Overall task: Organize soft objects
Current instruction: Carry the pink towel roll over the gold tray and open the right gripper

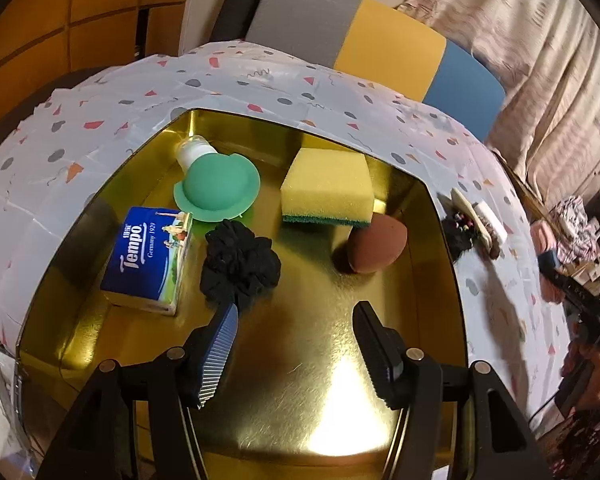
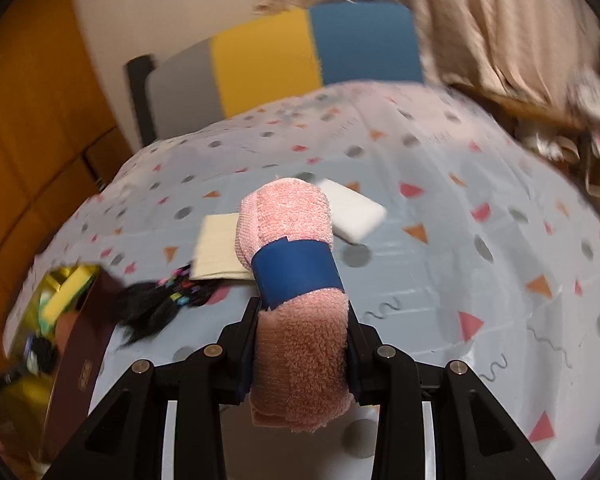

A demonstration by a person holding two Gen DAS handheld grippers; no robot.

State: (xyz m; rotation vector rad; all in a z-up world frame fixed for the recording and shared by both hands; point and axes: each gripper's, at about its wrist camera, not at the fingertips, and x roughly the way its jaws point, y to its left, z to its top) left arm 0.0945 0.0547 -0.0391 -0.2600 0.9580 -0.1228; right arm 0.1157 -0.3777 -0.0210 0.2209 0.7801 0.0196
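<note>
1. The right gripper (image 2: 302, 344) grasps the pink towel roll (image 2: 296, 312) above the bench (image 2: 460, 240); carry it level to the gold tray (image 1: 440, 240).
2. The left gripper (image 1: 296, 320) is released and empty over the tray, just beside the black scrunchie (image 1: 240, 264); move it aside.
3. Set the roll on bare tray floor near the sponge (image 1: 326, 188).

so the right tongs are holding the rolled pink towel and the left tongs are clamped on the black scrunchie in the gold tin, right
Not quite. The left tongs are open and empty; the black scrunchie lies loose in the gold tin, as the left wrist view shows. The right tongs do hold the rolled pink towel.
</note>
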